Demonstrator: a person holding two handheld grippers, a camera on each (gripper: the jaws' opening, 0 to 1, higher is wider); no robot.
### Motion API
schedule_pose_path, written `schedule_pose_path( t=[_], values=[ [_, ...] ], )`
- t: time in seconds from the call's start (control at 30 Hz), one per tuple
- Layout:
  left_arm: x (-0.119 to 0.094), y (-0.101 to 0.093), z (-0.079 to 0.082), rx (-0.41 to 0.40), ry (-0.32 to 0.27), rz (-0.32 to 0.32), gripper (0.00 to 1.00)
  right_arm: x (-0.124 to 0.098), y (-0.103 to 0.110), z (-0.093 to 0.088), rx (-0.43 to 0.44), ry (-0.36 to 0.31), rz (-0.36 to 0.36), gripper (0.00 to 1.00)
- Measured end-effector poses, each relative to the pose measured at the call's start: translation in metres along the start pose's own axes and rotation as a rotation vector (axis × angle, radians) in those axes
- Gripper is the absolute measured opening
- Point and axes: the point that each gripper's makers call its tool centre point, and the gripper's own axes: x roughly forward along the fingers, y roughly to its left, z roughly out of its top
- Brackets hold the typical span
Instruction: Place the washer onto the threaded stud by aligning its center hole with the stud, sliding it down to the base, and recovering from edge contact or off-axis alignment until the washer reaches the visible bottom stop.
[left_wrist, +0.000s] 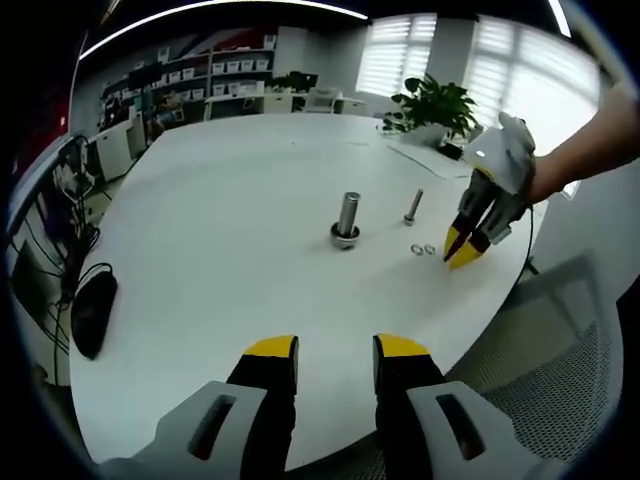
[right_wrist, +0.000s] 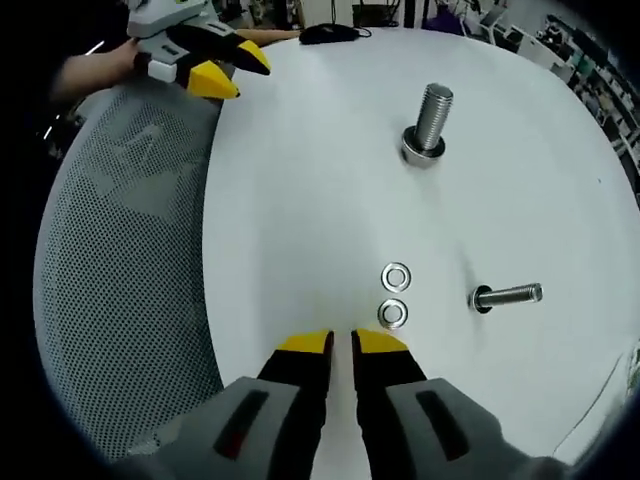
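Observation:
A thick threaded stud (left_wrist: 347, 217) (right_wrist: 428, 122) stands upright on its base near the middle of the white table (left_wrist: 220, 200). Two small washers (left_wrist: 423, 249) lie flat side by side: one (right_wrist: 392, 314) just ahead of my right gripper (right_wrist: 341, 343), the other (right_wrist: 396, 274) right behind it. The right gripper's jaws stand a narrow slit apart with nothing between them. In the left gripper view that gripper (left_wrist: 462, 252) points down at the table beside the washers. My left gripper (left_wrist: 335, 348) (right_wrist: 238, 72) hovers open and holds nothing at the table's edge.
A thinner bolt (left_wrist: 413, 207) (right_wrist: 508, 296) is near the washers. A grey mesh chair (right_wrist: 120, 250) (left_wrist: 560, 350) stands against the table's edge. A black mouse (left_wrist: 92, 312) with its cable lies at the far side, and a potted plant (left_wrist: 435, 100) at another edge.

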Motion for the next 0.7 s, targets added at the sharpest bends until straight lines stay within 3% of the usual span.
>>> schedule_pose_path(
  t=[0.1, 0.4, 0.5, 0.7],
  values=[
    [0.000, 0.000, 0.000, 0.000, -0.001, 0.000, 0.28, -0.007, -0.009, -0.001, -0.078, -0.008, -0.052, 0.22],
    [0.000, 0.000, 0.000, 0.003, 0.002, 0.004, 0.28, -0.019, -0.020, -0.022, -0.007, -0.004, -0.034, 0.29],
    [0.000, 0.000, 0.000, 0.003, 0.001, 0.005, 0.28, -0.021, -0.019, -0.029, -0.054, -0.003, -0.047, 0.30],
    [0.000, 0.001, 0.001, 0.005, -0.001, 0.006, 0.28, -0.019, -0.018, -0.045, -0.054, 0.039, -0.042, 0.31]
  ],
)
